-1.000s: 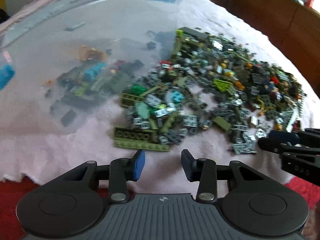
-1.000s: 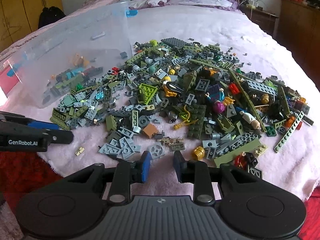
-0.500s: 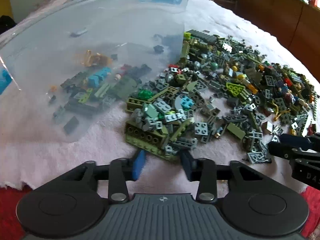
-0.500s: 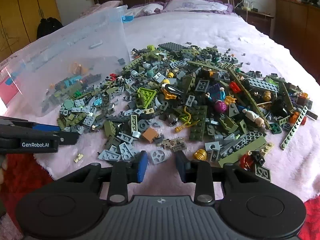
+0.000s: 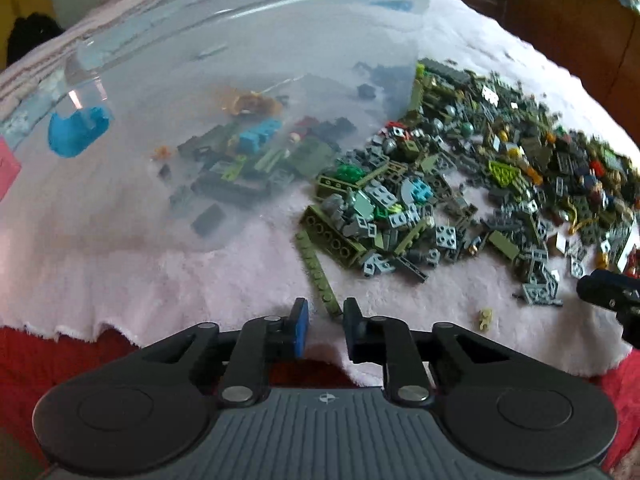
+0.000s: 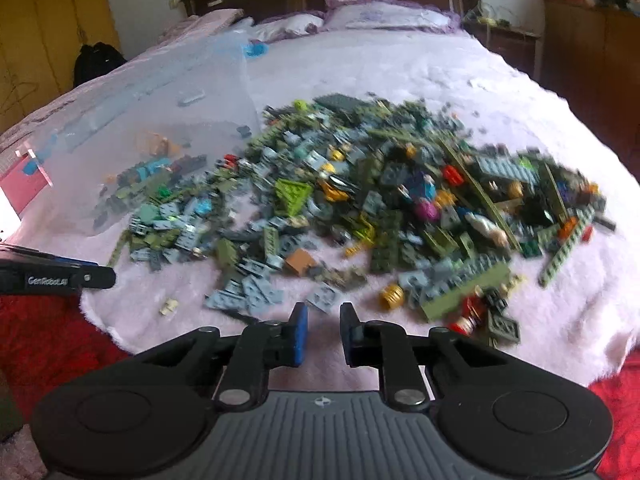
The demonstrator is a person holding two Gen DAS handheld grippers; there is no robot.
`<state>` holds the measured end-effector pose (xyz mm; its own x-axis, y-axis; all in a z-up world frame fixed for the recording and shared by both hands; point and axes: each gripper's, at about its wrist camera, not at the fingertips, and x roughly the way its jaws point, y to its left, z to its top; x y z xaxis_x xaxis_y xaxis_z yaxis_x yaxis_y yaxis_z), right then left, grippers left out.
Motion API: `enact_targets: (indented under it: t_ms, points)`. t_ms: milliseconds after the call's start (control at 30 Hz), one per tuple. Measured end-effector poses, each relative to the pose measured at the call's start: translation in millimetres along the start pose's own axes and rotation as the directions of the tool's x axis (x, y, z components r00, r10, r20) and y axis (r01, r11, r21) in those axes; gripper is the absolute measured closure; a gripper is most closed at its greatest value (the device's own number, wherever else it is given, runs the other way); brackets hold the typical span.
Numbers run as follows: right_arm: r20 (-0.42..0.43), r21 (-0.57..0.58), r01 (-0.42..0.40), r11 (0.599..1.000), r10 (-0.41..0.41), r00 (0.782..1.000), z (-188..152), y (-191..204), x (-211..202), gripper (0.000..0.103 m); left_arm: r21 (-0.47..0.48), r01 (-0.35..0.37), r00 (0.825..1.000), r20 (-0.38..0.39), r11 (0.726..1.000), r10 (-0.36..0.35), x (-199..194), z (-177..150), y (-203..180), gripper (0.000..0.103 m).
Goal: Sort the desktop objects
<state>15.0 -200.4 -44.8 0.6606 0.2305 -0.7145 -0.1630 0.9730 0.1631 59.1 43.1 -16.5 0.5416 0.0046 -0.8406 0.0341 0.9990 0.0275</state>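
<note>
A big pile of small building bricks (image 5: 480, 168) (image 6: 400, 200), mostly olive, grey and dark, lies on a fluffy pale blanket. A clear plastic bin (image 5: 160, 120) (image 6: 160, 128) on its side at the left holds several bricks. My left gripper (image 5: 325, 316) is closing at the pile's near edge; a long olive strip (image 5: 318, 276) runs down between its fingers, close to the right finger, not pinched. It also shows as the left gripper (image 6: 96, 278). My right gripper (image 6: 323, 320) is closing with nothing between its fingers, a grey round plate (image 6: 325, 297) just ahead. The right gripper (image 5: 600, 292) shows at the edge.
The blanket edge (image 5: 120, 328) ends just before my fingers, with red fabric (image 6: 48, 340) below it. A small tan piece (image 5: 485, 317) (image 6: 169, 305) lies alone near the edge. Wooden cabinets (image 6: 592, 48) stand at the right, pillows (image 6: 384, 14) and a headboard at the back.
Both grippers' jaws have narrowed. The left gripper has shifted along the pile's edge; the long olive strip, earlier lying crosswise ahead of it, now points down between its fingers.
</note>
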Motion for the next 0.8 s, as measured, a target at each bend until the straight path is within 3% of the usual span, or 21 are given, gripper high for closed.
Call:
enact_targets:
  t_ms: [200, 367, 600, 700, 800]
  points:
    - [0.0, -0.124, -0.116, 0.986, 0.117, 0.993, 16.7, 45.5, 9.3, 0.081, 0.001, -0.001, 1.0, -0.003, 1.0, 0.001, 11.1, -0.8, 2.6, 0.066]
    - [-0.056, -0.217, -0.207, 0.954, 0.2, 0.978, 28.7, 87.3, 32.5, 0.081, 0.01, 0.02, 1.0, -0.004, 1.0, -0.02, 10.4, -1.7, 9.9, 0.075]
    - [-0.118, -0.259, -0.203, 0.944, 0.178, 0.977, 37.0, 115.3, 67.8, 0.081, -0.029, 0.08, 0.997, 0.008, 0.996, -0.079, 10.5, -1.5, 23.7, 0.077]
    - [-0.122, -0.276, -0.197, 0.941, 0.168, 0.978, 33.5, 115.9, 66.7, 0.094, -0.025, 0.09, 0.996, 0.022, 0.996, -0.09, 8.3, -1.0, 22.5, 0.077]
    - [-0.126, -0.269, -0.195, 0.943, 0.166, 0.978, 29.0, 112.6, 60.6, 0.095, -0.009, 0.091, 0.995, 0.027, 0.996, -0.091, 7.9, 0.5, 18.3, 0.077]
